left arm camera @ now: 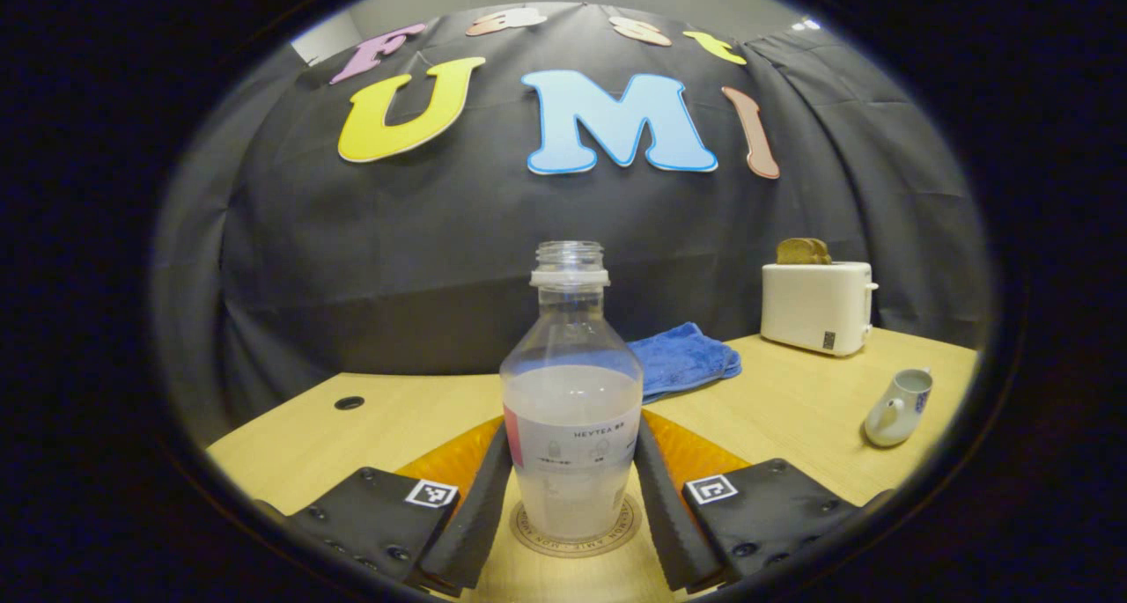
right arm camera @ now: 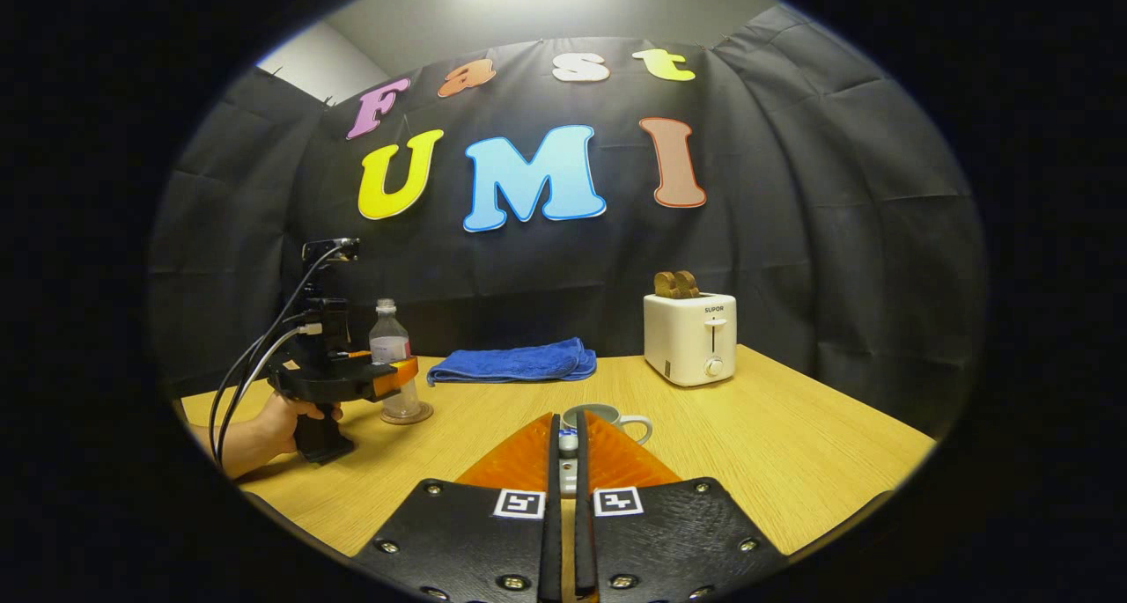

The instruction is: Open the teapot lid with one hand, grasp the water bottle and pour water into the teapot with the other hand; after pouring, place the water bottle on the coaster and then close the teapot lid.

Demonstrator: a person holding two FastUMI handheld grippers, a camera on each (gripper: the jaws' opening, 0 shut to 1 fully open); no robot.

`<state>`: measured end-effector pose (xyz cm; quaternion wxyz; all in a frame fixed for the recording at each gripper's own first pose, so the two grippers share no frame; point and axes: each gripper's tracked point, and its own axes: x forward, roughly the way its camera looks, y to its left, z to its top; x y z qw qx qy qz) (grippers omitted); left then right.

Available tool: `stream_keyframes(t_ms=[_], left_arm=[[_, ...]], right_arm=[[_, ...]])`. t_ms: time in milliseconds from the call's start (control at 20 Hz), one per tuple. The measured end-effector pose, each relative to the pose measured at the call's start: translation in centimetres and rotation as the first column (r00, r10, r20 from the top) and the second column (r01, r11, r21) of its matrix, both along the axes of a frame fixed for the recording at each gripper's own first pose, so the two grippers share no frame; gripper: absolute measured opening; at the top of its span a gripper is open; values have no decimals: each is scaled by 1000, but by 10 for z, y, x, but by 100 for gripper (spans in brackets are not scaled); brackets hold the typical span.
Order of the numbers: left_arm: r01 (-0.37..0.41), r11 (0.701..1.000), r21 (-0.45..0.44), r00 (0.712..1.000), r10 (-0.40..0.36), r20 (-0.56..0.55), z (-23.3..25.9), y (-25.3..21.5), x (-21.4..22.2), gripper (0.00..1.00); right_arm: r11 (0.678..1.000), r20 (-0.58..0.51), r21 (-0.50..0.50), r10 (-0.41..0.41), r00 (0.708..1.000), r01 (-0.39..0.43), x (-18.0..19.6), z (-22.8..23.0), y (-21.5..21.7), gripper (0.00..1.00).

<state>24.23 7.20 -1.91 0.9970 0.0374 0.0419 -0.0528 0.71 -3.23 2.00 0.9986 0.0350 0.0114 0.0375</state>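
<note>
On the coaster (left arm camera: 577, 533) the bottle (left arm camera: 570, 409) stands upright, long axis vertical, open neck pointing straight up, about half full. My left gripper (left arm camera: 572, 497) has its fingers wide on either side of the bottle's lower body; I cannot tell whether they touch it. The teapot (left arm camera: 896, 407) sits well apart to the right, lid off, spout turned left in the left gripper view. My right gripper (right arm camera: 568, 462) is pinched narrow on the lid's small knob (right arm camera: 569, 442), just in front of the teapot's rim. The table (right arm camera: 792, 444) is pale wood; a blue towel (right arm camera: 515, 363) and a white toaster (right arm camera: 691, 337) with toast sit by the black cloth wall.
</note>
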Motion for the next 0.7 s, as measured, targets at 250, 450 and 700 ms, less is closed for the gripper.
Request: stream_keyframes(t_ms=[250,450,700], left_arm=[[-3,1000,0,1000,3,1,-1,0,0,89],[5,1000,8,1000,-5,-11,-6,-1,-3,95],[-5,1000,18,1000,5,19,4,2,-13,100]], right_arm=[[1000,-7,-3,3,1000,-3,-3,-1,1,6],[1000,-13,-9,7,1000,-7,-3,-2,3,6],[1000,-6,-16,12,1000,-12,-7,2,4,6]])
